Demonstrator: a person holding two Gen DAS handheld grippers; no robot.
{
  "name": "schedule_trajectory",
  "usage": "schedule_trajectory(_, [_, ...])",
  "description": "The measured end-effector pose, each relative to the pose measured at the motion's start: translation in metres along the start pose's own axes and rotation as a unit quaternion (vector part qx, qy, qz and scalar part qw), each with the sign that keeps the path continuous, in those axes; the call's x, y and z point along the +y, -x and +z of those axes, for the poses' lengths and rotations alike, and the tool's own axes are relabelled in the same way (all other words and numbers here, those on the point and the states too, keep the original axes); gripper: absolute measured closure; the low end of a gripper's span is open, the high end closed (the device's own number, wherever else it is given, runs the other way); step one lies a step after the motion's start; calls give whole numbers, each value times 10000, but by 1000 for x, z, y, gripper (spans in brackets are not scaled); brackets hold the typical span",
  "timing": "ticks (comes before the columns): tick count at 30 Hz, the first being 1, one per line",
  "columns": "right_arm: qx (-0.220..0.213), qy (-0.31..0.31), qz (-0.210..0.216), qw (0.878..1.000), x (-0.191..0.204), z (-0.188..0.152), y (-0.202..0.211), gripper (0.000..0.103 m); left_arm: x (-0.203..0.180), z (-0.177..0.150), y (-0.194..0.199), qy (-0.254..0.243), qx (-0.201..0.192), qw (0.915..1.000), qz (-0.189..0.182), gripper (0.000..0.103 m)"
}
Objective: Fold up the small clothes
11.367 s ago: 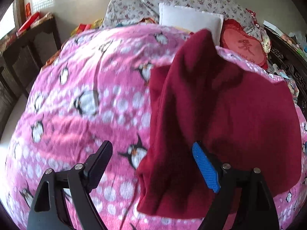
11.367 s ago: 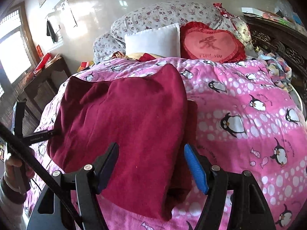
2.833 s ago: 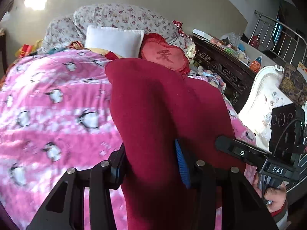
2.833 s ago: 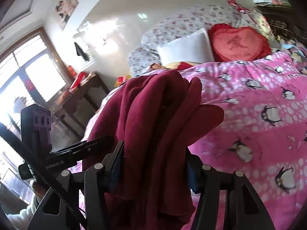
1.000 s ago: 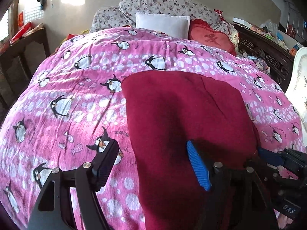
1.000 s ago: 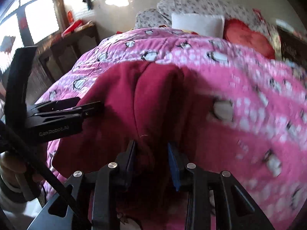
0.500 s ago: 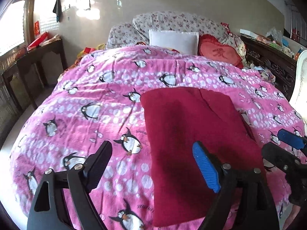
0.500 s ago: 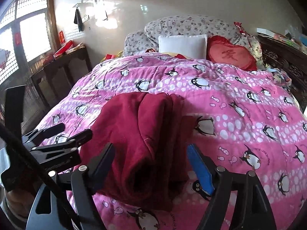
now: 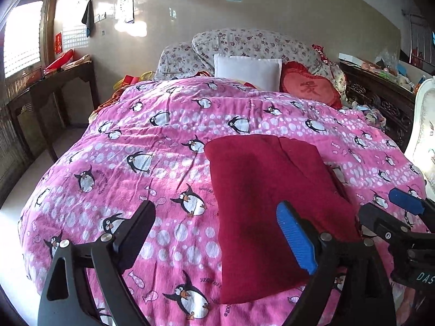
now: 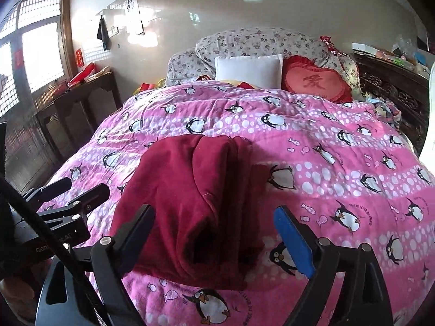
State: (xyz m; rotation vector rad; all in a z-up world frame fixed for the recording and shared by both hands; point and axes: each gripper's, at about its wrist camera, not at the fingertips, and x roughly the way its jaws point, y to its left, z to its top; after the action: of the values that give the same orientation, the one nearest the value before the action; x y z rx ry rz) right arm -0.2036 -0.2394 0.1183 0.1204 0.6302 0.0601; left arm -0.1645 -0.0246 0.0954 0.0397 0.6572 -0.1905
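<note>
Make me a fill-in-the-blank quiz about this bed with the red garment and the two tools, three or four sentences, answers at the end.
1. The folded dark red garment lies on a pink blanket printed with ____.
2. Both the left tool and the right tool stand ____, and neither holds anything.
3. Beside the white pillow sits a red cushion shaped like a ____.
4. One finger pad of each tool is coloured ____.

Missing words: penguins; open; heart; blue
</note>
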Motion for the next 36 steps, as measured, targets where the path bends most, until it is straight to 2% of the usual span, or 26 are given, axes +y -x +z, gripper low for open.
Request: schedule_trajectory(36, [182,-18,-30,9998,6,1,-15,6,-1,-5,-4,-30,43,9998,166,13])
